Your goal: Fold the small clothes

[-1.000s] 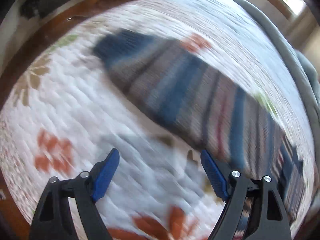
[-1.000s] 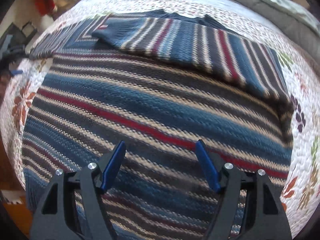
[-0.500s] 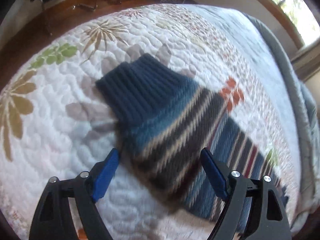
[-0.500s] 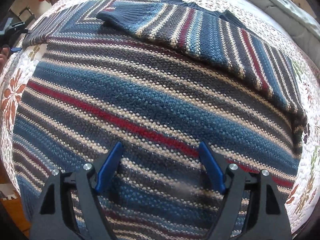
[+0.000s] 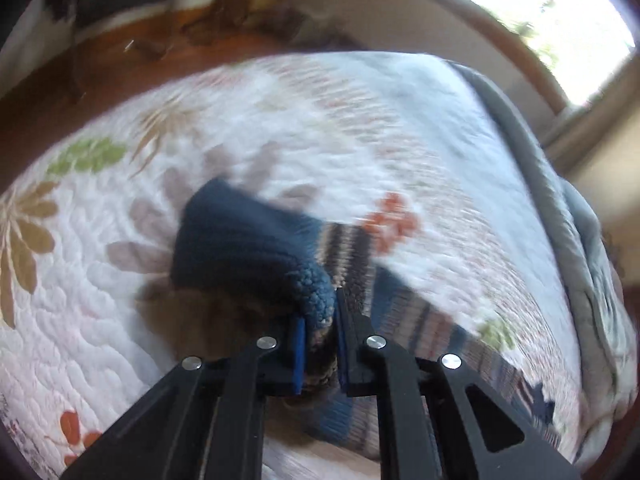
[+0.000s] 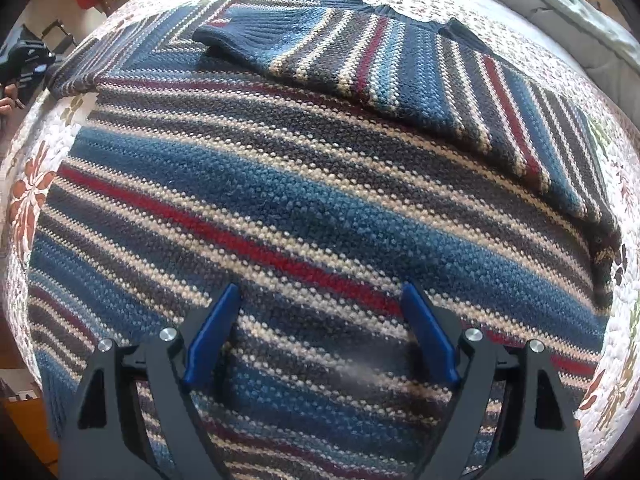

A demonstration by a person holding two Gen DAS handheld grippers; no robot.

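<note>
Starting at the left edge of the bed: your left gripper [image 5: 320, 344] is clenched on the sweater's left sleeve [image 5: 256, 256], the knit bunched between the blue pads just behind the navy ribbed cuff. The jaws have just been closing, and the wool is plainly pinched between them. The cuff stands up off the quilt [image 5: 100, 312], so you have this sleeve in hand but not yet laid across the body.

Moving right, the striped sweater [image 6: 320, 208] lies spread flat over the middle of the quilt, its body filling most of the right wrist view. Your right gripper [image 6: 320, 332] hovers above the lower body with its jaws released and nothing between them; they have just been opening a little further.

Toward the far right edge, the other sleeve [image 6: 380, 64] is already folded in across the chest, cuff pointing left. So, as I judge it, one sleeve fold is done, the second is starting, and the body folds are all left.

As for containers, no basket, bin or drawer shows in either view. A grey blanket [image 5: 560, 208] lies along the right edge of the bed.
</note>
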